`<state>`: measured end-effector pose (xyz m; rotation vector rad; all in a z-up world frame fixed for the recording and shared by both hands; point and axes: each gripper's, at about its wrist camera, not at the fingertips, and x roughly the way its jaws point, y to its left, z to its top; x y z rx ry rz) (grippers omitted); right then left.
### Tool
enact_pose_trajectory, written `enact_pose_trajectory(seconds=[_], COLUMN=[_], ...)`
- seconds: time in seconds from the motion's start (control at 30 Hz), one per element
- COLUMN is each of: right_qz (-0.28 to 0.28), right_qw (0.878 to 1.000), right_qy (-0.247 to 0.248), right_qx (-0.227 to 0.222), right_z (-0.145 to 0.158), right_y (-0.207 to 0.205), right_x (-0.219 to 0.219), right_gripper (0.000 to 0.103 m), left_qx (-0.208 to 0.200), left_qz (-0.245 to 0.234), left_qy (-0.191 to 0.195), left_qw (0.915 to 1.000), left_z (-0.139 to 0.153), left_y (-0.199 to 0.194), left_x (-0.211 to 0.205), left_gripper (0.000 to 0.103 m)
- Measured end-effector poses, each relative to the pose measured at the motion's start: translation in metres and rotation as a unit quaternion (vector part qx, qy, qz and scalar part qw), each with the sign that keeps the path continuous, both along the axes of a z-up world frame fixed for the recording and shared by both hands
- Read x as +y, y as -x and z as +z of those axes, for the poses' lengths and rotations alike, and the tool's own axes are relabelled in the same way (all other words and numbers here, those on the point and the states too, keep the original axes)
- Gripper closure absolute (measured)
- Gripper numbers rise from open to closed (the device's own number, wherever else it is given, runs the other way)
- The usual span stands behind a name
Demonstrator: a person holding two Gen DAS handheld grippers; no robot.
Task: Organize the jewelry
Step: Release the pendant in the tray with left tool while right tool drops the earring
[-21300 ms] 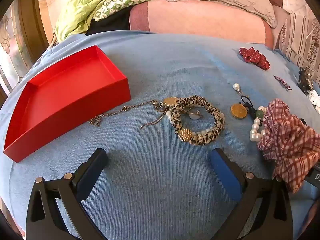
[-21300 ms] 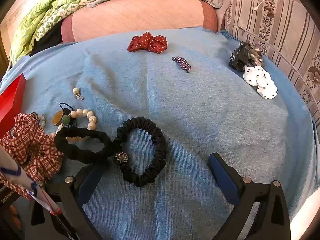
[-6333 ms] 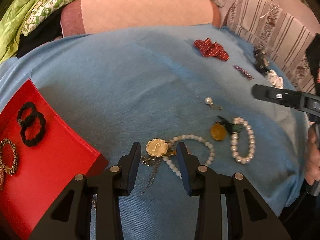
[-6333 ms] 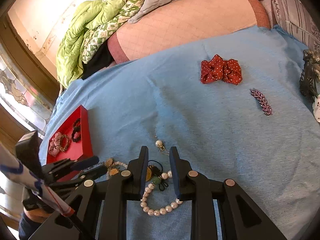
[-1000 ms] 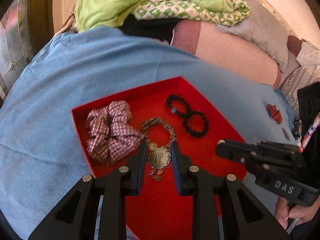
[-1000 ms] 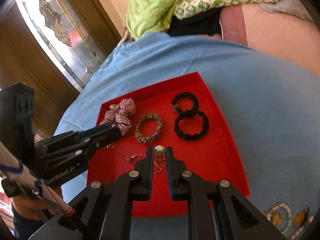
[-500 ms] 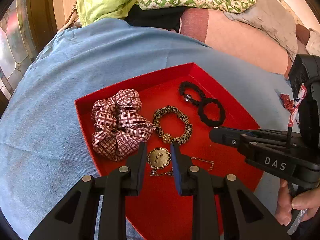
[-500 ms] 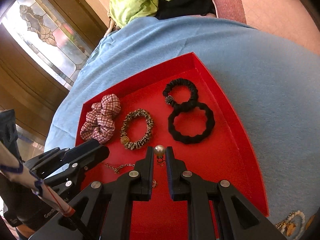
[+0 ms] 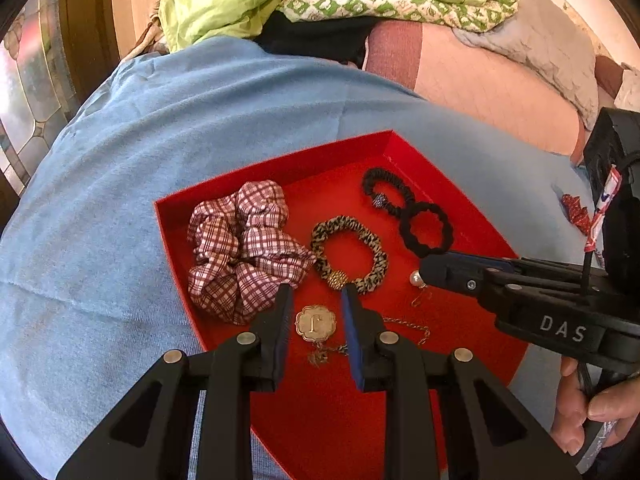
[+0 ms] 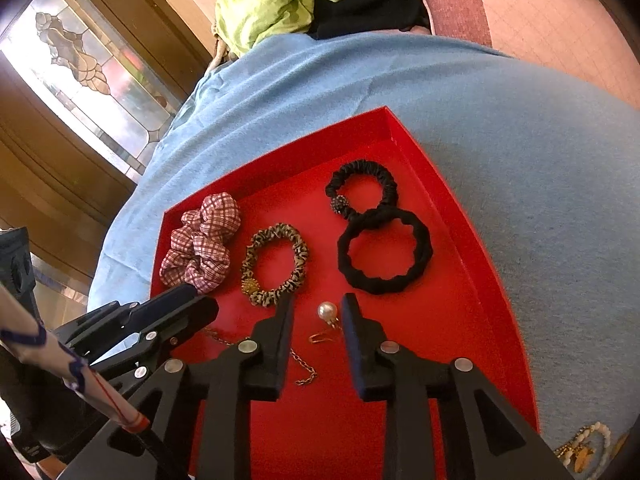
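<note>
We have the red tray [image 10: 472, 240] well filled — both hand-held grippers stand spread, the right hand-held gripper [image 10: 316, 316] opening off the pearl earring [image 10: 327, 312], the left hand-held gripper [image 9: 316, 312] astride the gold pendant [image 9: 316, 323]; pearl bracelets [image 10: 592, 440] wait on the bed.

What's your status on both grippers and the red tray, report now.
Left gripper open, gold pendant necklace lying loose between its fingers. Right gripper opening, pearl earring lying between them in the red tray. Nothing in the way.

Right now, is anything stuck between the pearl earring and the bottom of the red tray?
No, nothing visible. The pearl earring already lies on the red tray floor, between the opening jaws of the right gripper, whose pads stand clear of it. The leopard scrunchie sits beside it, apart.
</note>
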<state>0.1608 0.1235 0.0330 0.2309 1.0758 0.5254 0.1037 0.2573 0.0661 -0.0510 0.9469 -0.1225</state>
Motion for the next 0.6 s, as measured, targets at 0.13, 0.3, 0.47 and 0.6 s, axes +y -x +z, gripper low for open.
enact_pose_trajectory(seconds=[0.13,0.3,0.47,0.6], right_qz=[-0.001,0.006,0.003,-0.014], right_qw=[1.0,0.998,0.995,0.994], right_qy=[-0.016,-0.034,-0.045,-0.046], right_qx=[-0.013,-0.055,-0.09,-0.097], right_z=[0.016,0.049,0.073,0.079], right_y=[0.005,0.025,0.058,0.086], right_x=[-0.01,-0.029,-0.065,-0.11], right_gripper=[0.077,0.077,0.077,0.077], left_qx=[-0.026,-0.067,-0.094,-0.094], left_qz=[0.004,0.014,0.033,0.034], left_qy=[0.011,0.017,0.028,0.039], left_qw=[0.9996,0.9975,0.9946,0.9942], left_z=[0.012,0.03,0.044,0.046], left_y=[0.004,0.011,0.018,0.024], left_x=[0.0,-0.001,-0.001,-0.015], left_gripper=[0.071,0.068,0.055,0.055])
